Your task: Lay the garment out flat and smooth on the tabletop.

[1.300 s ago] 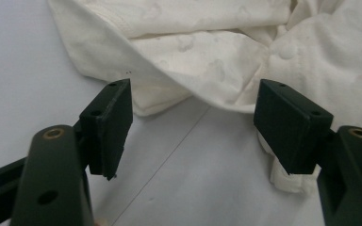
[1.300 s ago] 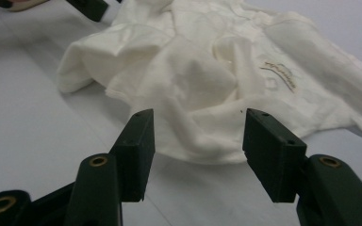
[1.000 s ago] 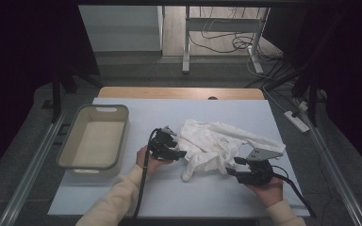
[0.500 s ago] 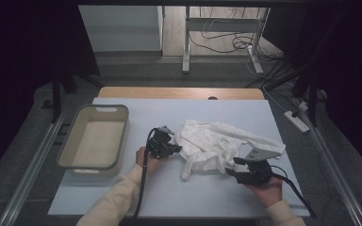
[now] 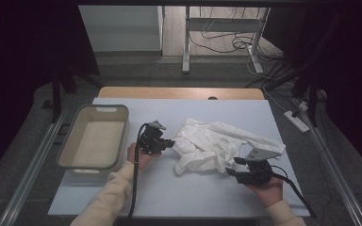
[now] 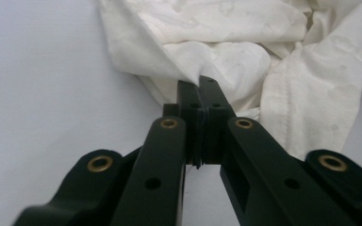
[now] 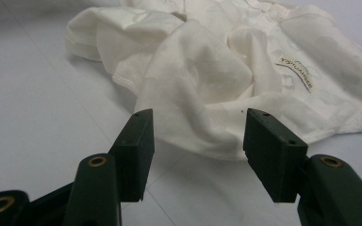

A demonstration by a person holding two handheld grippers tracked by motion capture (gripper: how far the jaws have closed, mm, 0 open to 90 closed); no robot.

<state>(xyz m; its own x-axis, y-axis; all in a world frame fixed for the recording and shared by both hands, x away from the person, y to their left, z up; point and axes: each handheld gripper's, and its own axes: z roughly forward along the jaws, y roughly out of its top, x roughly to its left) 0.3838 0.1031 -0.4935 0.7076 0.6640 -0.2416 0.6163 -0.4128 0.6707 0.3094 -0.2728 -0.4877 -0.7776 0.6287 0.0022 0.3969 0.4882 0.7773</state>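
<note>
My left gripper (image 6: 199,101) is clamped on a fold at the near edge of the white cloth (image 5: 214,143), which lies crumpled in the middle of the bench (image 5: 179,188). My right gripper (image 7: 198,139) is released, its jaws standing wide with the cloth's hem just ahead of them. I judge the step is best done by keeping the left pinch firm and low, then sliding the right forward to take one layer only before spreading. The tub (image 5: 94,136) sits well apart.

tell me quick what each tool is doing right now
left tool: closed on an edge of the white garment.
right tool: open, holding nothing, the garment just ahead of it.
</note>
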